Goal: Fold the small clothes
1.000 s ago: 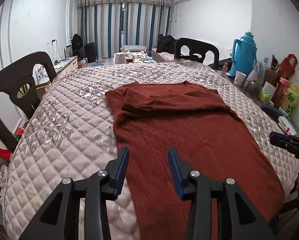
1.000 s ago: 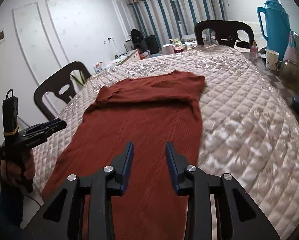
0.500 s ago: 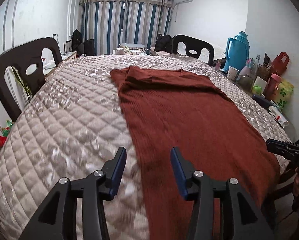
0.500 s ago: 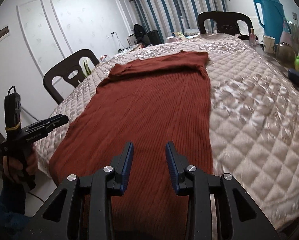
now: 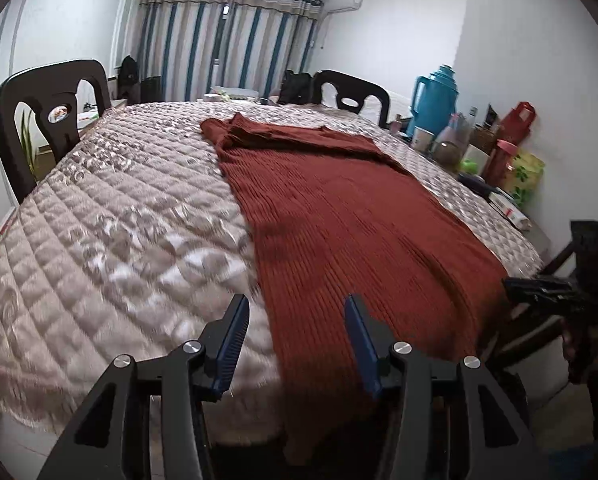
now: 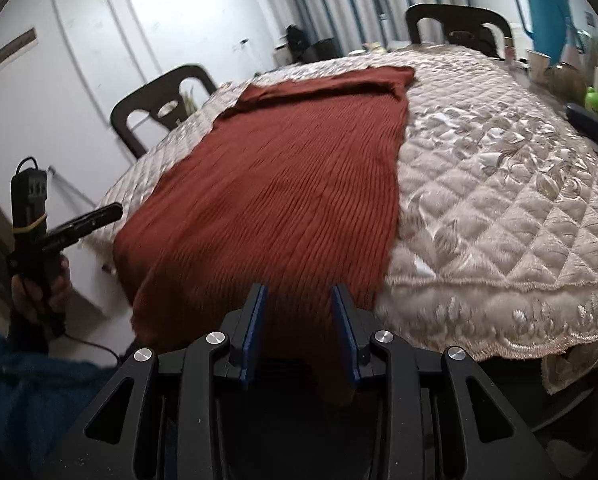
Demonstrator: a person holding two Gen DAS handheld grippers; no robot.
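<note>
Now I see the rust-red knit garment (image 5: 339,216) lying flat and lengthwise on the quilted table (image 5: 111,216), its near hem hanging over the edge. My left gripper (image 5: 295,332) has its jaws spread, empty, the garment's left hem edge just ahead between them. My right gripper (image 6: 299,320) also has its jaws spread, with the hanging hem between them, unpinched.

walls white | striped curtains (image 5: 227,44) (drawn) | dark chairs (image 5: 47,116) | quilted table cover (image 5: 111,216) | air conditioner (image 5: 343,2)
</note>
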